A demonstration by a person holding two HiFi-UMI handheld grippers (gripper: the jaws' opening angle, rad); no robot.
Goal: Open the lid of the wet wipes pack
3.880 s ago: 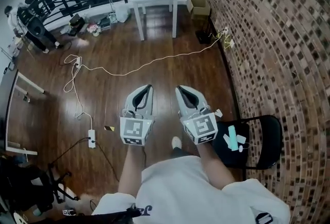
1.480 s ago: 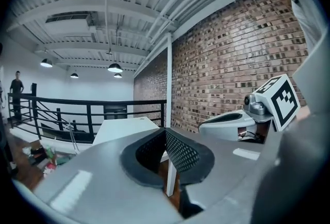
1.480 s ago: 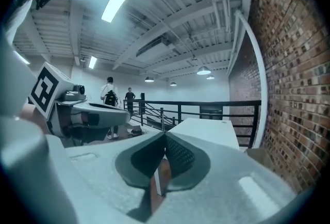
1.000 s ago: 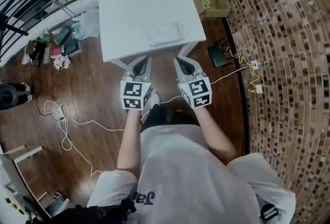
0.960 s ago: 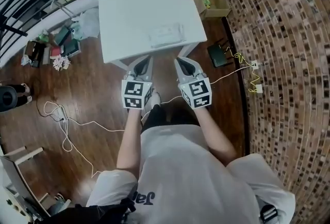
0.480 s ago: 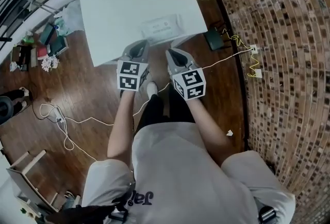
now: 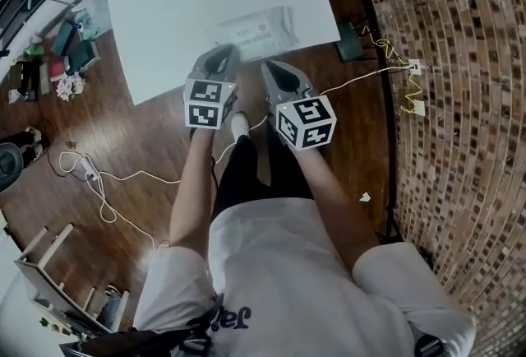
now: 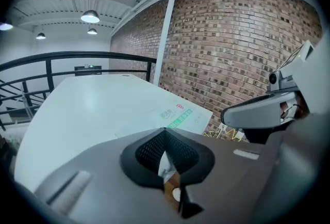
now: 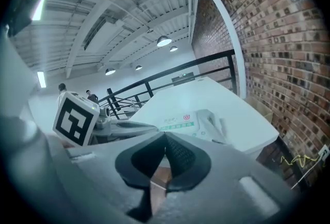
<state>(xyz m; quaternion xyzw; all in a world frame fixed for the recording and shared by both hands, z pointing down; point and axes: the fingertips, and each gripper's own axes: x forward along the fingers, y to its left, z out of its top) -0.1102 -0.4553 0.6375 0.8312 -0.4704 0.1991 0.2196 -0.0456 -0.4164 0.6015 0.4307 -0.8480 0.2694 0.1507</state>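
Head view: a white table [image 7: 164,10] is seen across the top of the picture, above a dark wooden floor [image 7: 123,141]. The wet wipes pack [image 7: 253,30] is laid flat on the table, close to its six o'clock edge and toward its five o'clock corner. The left claw [image 7: 220,56] and the right claw [image 7: 269,67] are held side by side at the pack's six o'clock, their tips at the table's edge and apart from the pack. A white cable [image 7: 362,77] is trailed over the floor at three o'clock, beside a brick wall [image 7: 460,100].

Left gripper view: the left claw [image 8: 164,132] is seen pressed together, with nothing pinched. The wet wipes pack [image 8: 178,116] is found at one o'clock of the tips, on the table [image 8: 87,109] near its corner. The right claw [image 8: 258,113] is seen at three o'clock, and the brick wall [image 8: 232,37] is seen behind it.

Right gripper view: the right claw [image 9: 165,138] is likewise pressed together and nothing is pinched by it. The wet wipes pack [image 9: 191,124] is seen just past the tips at one o'clock, on the table [image 9: 227,104]. The left claw [image 9: 111,124] is seen at ten o'clock. Whether the pack's lid is raised cannot be told.
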